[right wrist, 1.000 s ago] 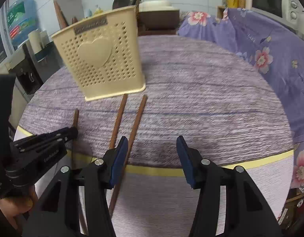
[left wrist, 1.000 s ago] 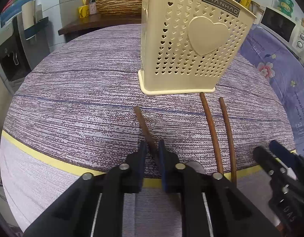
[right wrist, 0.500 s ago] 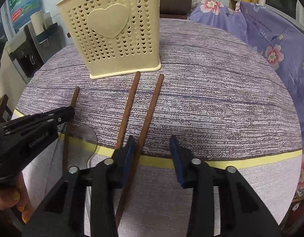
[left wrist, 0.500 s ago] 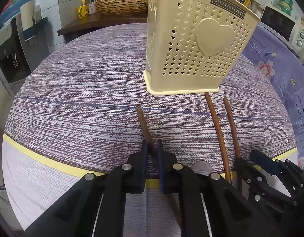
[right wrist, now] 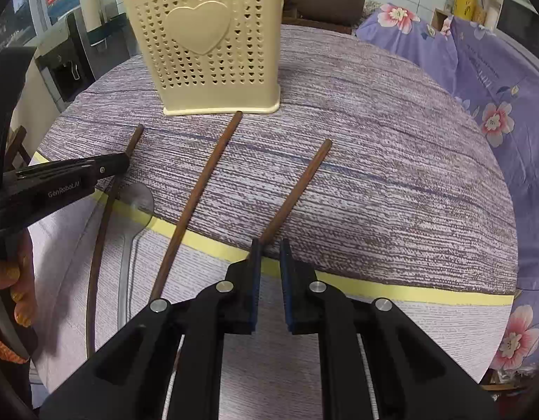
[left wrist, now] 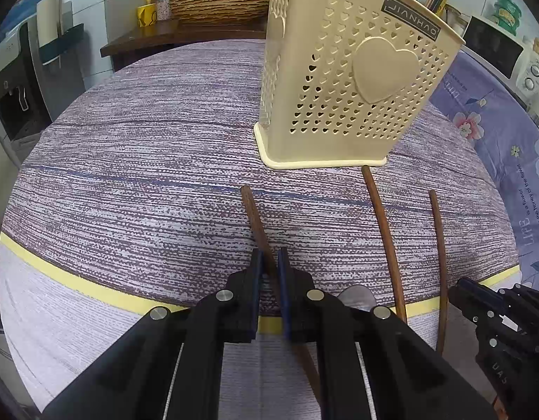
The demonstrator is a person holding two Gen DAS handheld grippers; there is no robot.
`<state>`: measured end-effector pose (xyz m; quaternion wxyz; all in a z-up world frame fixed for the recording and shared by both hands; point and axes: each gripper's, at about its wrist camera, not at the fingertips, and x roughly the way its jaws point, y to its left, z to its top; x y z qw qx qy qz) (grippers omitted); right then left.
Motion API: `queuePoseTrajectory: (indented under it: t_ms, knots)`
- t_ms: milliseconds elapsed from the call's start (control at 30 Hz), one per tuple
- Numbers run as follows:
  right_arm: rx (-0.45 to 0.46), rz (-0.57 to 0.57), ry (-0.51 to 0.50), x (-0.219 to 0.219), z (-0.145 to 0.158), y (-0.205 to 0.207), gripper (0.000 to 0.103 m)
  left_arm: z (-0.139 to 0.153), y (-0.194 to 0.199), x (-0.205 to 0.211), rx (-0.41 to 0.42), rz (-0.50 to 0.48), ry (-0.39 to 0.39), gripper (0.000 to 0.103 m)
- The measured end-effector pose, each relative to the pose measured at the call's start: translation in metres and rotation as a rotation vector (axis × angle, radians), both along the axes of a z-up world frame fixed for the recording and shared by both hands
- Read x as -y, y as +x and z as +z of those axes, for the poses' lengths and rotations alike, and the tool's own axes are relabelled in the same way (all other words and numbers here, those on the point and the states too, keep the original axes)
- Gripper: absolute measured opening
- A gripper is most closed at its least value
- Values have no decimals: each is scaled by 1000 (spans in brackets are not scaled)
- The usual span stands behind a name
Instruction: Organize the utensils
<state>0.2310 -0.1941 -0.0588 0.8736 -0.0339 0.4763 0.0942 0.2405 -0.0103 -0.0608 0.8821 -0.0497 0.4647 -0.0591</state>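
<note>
A cream perforated utensil holder (left wrist: pixel 343 98) with a heart stands on the round table; it also shows in the right wrist view (right wrist: pixel 213 45). My left gripper (left wrist: pixel 269 262) is shut on a brown chopstick (left wrist: pixel 255 217), the leftmost one. My right gripper (right wrist: pixel 269 248) is shut on the rightmost brown chopstick (right wrist: pixel 297 189), whose far end is swung right. A third chopstick (right wrist: pixel 202 182) lies between them on the table, its tip near the holder's base. A metal spoon (right wrist: pixel 132 231) lies under the left chopstick.
The table has a purple woven cloth (left wrist: pixel 146 161) with a yellow band (right wrist: pixel 374 287) near the front edge. A purple floral cover (right wrist: pixel 486 80) drapes at the right. A wooden shelf with a basket (left wrist: pixel 216 3) stands behind the table.
My right gripper has closed on the rightmost chopstick and swung its far end to the right, away from the middle one. My left gripper stays shut on its chopstick.
</note>
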Motion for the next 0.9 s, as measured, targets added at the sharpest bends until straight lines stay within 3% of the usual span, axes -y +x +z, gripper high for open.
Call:
queuePoseTrajectory:
  t_ms: [67,133,200,367,533,633,733,900]
  knots:
    - [-18,-36,48,10,-3,3,15,0,0,-1,0,2,-3,11]
    - [-8,-69,90,17,-3,4,25,0,1,-2,-1,8,-11,11]
    - [19,-109,147,23,1,6,45,0,1,-1,-4,11,-14,11]
    - [85,-171,160,20,11,14,45,0,2,-2,-8,26,-23,11]
    - [69,-258,160,19,6,34,45,0,3,-5,-18,51,-43,11]
    - [32,-288,158,12,-5,43,44,1,2,-5,-21,62,-60,20]
    - [46,-309,121,4,-7,46,36,1,1,2,-12,62,-40,32]
    - [56,-328,98,-1,-6,61,18,-1,5,16,17,49,37,31]
